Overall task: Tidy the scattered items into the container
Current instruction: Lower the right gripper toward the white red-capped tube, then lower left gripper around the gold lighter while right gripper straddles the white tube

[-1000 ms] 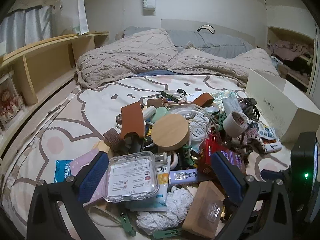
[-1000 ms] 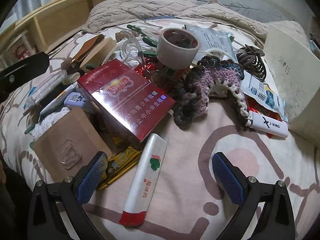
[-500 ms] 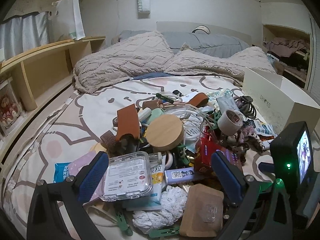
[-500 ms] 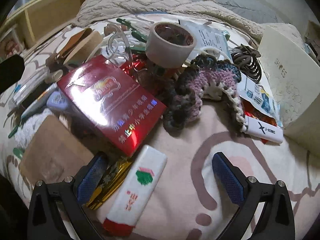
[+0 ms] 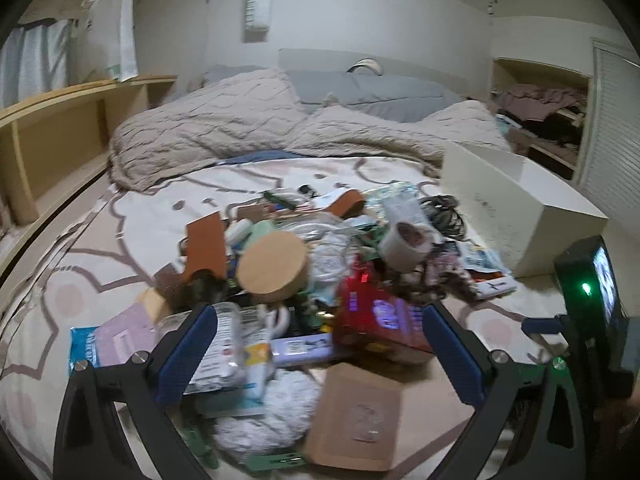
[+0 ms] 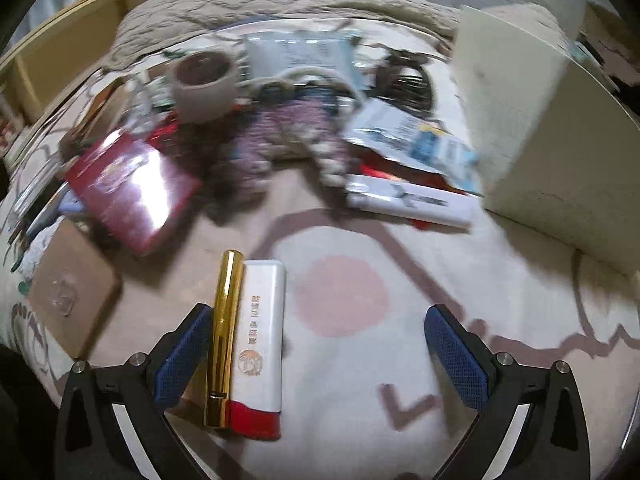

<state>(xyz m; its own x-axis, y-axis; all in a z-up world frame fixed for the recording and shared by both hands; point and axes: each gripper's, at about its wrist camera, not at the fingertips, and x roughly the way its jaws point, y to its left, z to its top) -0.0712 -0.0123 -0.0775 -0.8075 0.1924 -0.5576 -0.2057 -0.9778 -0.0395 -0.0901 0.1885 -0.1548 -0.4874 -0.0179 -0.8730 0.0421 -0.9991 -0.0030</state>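
A heap of small items covers the bed. In the left wrist view my left gripper (image 5: 320,358) hangs open over it, above a clear plastic case (image 5: 218,354), a red carton (image 5: 378,326) and a brown card (image 5: 356,416); a wooden lid (image 5: 272,262) lies beyond. The white open box (image 5: 516,216) stands at the right. In the right wrist view my right gripper (image 6: 318,354) is open low over the sheet. A white and red lighter (image 6: 260,348) and a gold tube (image 6: 225,332) lie between its fingers, close to the left fingertip (image 6: 186,354). The red carton (image 6: 132,188) and tape roll (image 6: 204,84) lie farther off.
The white box (image 6: 552,132) rises at the right in the right wrist view, with a white lighter (image 6: 412,200) and a crochet piece (image 6: 288,136) near it. A rumpled blanket (image 5: 248,136) lies behind the heap, a wooden shelf (image 5: 60,136) runs along the left.
My right gripper has swung right and dropped closer to the sheet; the white and red lighter now lies between its fingers with a gold tube beside it. The left gripper has shifted slightly.
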